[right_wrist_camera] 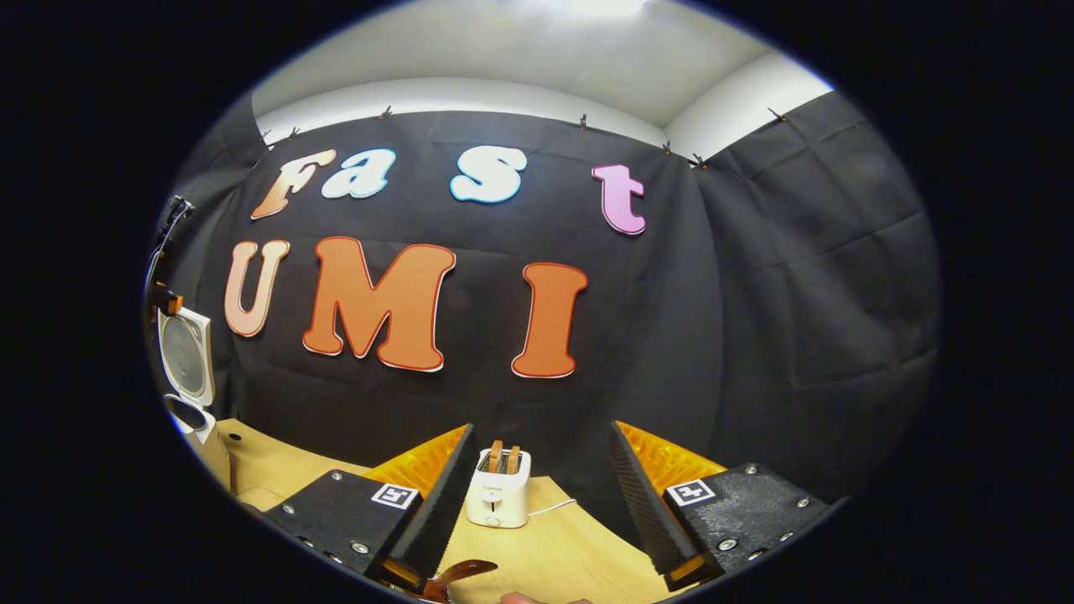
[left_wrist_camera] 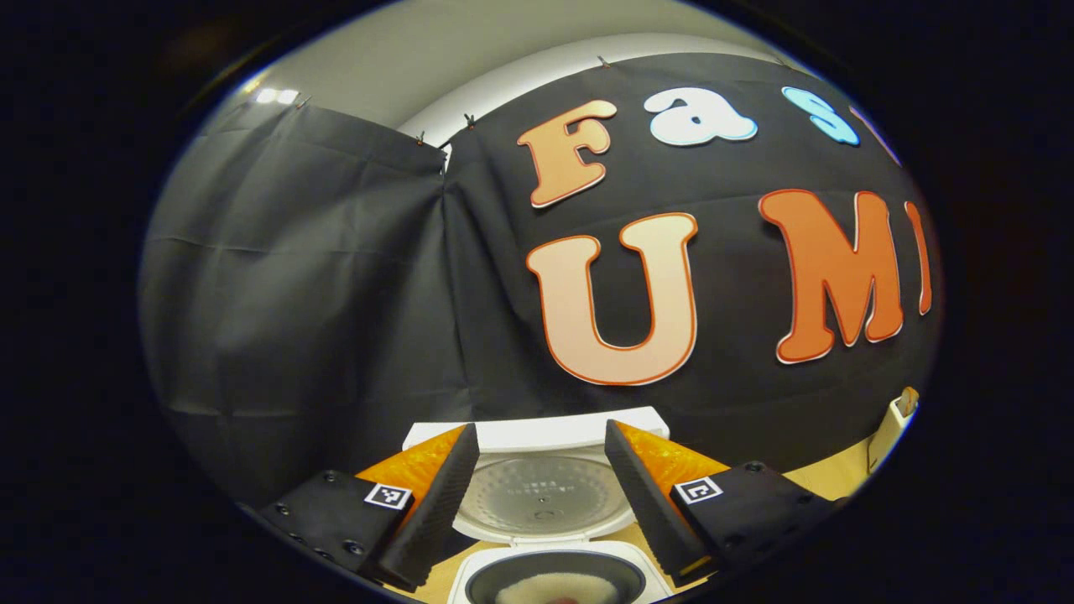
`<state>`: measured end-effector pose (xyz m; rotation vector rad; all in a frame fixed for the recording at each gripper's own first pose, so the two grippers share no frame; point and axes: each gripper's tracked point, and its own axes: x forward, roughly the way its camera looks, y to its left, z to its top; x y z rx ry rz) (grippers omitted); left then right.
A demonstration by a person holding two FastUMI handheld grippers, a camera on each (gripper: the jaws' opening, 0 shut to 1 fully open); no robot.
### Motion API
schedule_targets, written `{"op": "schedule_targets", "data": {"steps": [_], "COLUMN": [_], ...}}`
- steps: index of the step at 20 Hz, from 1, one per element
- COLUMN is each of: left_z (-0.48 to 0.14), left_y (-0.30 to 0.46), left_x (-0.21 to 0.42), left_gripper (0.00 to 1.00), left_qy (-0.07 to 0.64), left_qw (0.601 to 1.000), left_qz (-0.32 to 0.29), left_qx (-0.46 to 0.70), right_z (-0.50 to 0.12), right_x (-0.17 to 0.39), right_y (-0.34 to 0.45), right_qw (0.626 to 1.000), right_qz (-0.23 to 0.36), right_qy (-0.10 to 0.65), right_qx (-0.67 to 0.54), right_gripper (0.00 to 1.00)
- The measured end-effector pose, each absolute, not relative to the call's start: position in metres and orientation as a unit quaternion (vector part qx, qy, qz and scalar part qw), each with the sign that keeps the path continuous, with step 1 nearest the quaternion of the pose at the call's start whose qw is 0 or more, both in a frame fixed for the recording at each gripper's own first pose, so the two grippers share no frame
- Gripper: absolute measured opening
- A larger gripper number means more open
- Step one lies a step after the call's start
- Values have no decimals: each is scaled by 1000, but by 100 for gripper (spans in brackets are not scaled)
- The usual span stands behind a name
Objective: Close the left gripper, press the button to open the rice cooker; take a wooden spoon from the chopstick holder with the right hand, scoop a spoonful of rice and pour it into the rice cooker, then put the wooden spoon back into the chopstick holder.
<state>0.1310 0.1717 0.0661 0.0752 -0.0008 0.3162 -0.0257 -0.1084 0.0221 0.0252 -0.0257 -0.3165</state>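
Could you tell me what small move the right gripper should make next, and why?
Probably lower the right gripper toward the wooden spoon just below its open fingers and close on it. The rice cooker already stands open, lid up.

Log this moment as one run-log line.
white rice cooker: lid up, rice inside | left gripper: open | right gripper: open, empty | brown wooden spoon: on table
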Motion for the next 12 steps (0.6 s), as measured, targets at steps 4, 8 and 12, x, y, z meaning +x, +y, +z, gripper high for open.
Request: {"op": "schedule_targets", "data": {"steps": [4, 8, 12], "left_z": [93, 105, 86], "left_y": [209, 222, 228], "left_x": [158, 188, 224], "left_gripper": [92, 92, 92], "left_qy": [-17, -10, 43], "left_qw": [982, 982, 982], "left_qz": [189, 189, 180], "left_qx": [12, 7, -23], "right_z": [36, 34, 34], "right_x": [-30, -27, -26], "right_y": [-113, -108, -107], "right_qw": [986, 988, 988], "right_qz": [-166, -155, -151], "right_qy": [-27, -19, -17], "right_qx": [-5, -4, -6], "right_gripper": [96, 92, 92]}}
